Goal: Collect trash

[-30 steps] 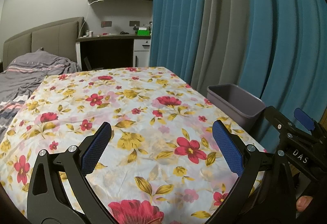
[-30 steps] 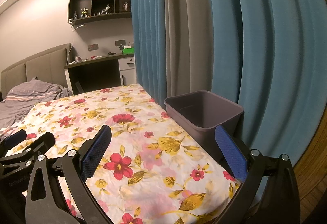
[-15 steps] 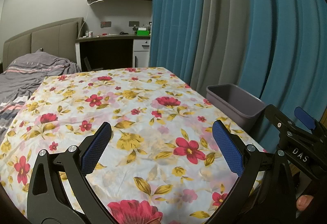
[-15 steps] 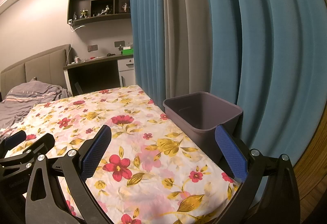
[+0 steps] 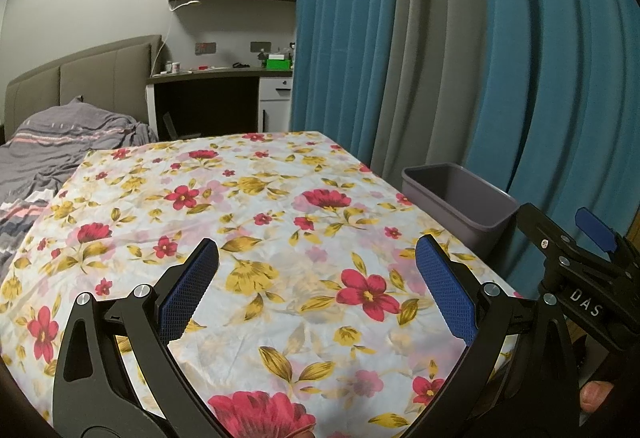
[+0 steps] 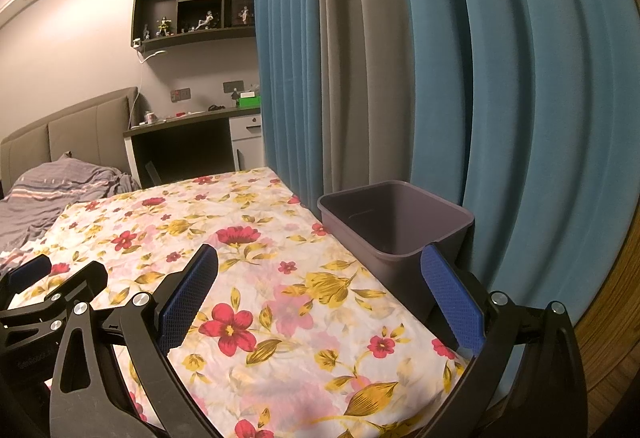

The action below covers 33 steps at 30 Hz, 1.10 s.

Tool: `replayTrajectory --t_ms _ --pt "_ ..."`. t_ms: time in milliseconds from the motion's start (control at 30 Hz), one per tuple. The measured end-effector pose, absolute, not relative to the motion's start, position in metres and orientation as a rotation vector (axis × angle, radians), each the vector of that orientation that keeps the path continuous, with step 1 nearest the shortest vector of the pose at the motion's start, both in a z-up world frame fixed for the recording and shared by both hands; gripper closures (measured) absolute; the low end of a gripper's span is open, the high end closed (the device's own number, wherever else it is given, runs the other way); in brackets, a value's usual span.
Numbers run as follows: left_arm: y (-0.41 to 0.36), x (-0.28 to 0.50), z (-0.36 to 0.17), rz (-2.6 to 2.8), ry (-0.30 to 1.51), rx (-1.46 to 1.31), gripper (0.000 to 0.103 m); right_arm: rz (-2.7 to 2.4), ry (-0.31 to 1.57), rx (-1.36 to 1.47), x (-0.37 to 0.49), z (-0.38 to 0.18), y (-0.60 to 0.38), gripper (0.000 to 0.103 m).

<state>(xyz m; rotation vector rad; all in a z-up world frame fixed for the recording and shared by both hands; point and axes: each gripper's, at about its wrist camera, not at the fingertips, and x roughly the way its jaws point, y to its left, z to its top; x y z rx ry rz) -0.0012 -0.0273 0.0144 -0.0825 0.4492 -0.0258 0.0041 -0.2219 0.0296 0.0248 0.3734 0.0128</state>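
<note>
The grey bin [image 6: 394, 226] stands open-topped just beyond the right hand-held gripper [image 6: 320, 290], ahead and to its right, beside the floral-covered desk [image 6: 256, 238] and against the blue curtain [image 6: 500, 78]. Both hand-held grippers hover released, jaws wide apart and holding nothing. The left hand-held gripper [image 5: 316, 278] hangs over the floral cloth, the bin [image 5: 460, 198] ahead to its right.
</note>
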Motion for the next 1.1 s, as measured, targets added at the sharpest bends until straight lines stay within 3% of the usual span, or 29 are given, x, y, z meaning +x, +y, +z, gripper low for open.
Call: replayTrajectory --t_ms 900,1000,1100 --pt "-0.0351 -0.0073 0.0195 -0.038 0.399 -0.031 0.006 0.013 0.377 0.026 0.0038 0.0292 -0.2232 0.006" --pt "-0.0341 -0.0053 0.0172 -0.047 0.412 -0.038 0.019 0.013 0.382 0.026 0.0035 0.0303 -0.2238 0.006" --pt "-0.0330 -0.0047 0.0160 -0.052 0.417 -0.046 0.020 0.012 0.381 0.026 0.0037 0.0301 -0.2238 0.006"
